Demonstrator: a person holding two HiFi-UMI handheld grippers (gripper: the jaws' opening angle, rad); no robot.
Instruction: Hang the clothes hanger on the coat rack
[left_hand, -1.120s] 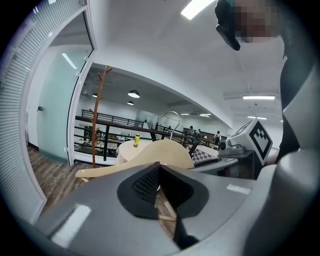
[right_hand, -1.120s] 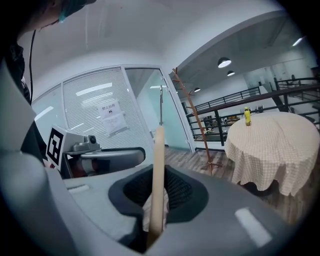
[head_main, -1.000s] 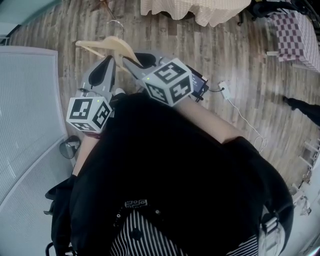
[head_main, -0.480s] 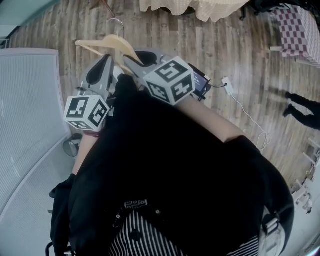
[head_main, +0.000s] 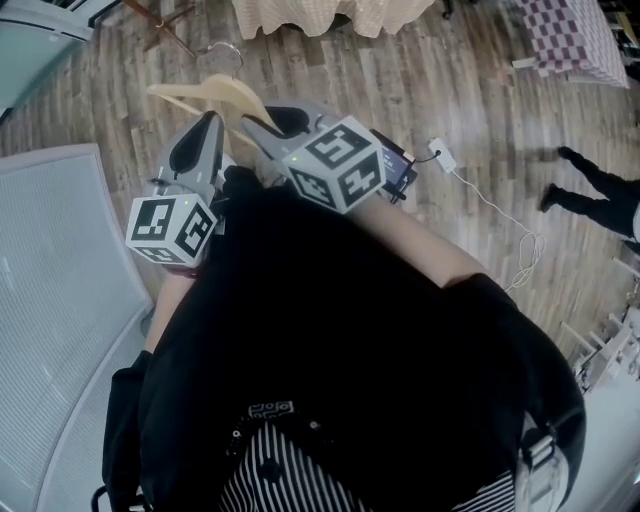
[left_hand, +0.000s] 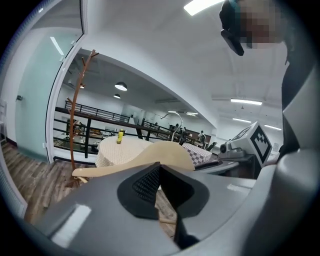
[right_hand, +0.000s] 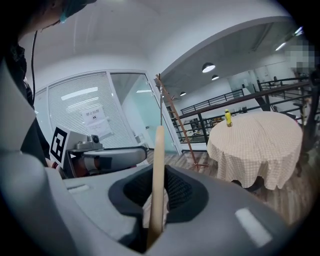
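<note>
rack: coat rack (left_hand: 73, 125) stands at the left of my left gripper view, a thin brown pole with branch pegs (left_hand: 91, 53) up top. It is well apart from the hanger, so not in reach yet.
left tongs: left tongs (head_main: 212, 124) are clenched, tips meeting right under the hanger's shoulder. I can't tell if they nip the wood or just sit against it.
hanger: wooden hanger (head_main: 214, 93) sits upper left in the head view, out in front of me over the plank floor (head_main: 400, 90), between both tools.
hook: metal hook (head_main: 230, 49) points away from me, free and touching nothing.
right tongs: right tongs (right_hand: 157, 200) are grasping the hanger. The wood runs edge-on up through the pads, which press both faces. This is my real grip.
table: round table with a checked cloth (right_hand: 257, 145) is right of the rack in my right gripper view. Keep off it.
step: carrying, I judge; the hanging is not yet done.
how: close on the rack squarely and lift until the hook clears a peg. Face the hook's opening to the peg, then lower onto it. Keep the right clamp firm and use the left only to steady tilt. Let go only once the hook bears weight.
risk: thin hook on a thin peg is easy to miss, and the hanger may pivot in one pinch if I swing.
</note>
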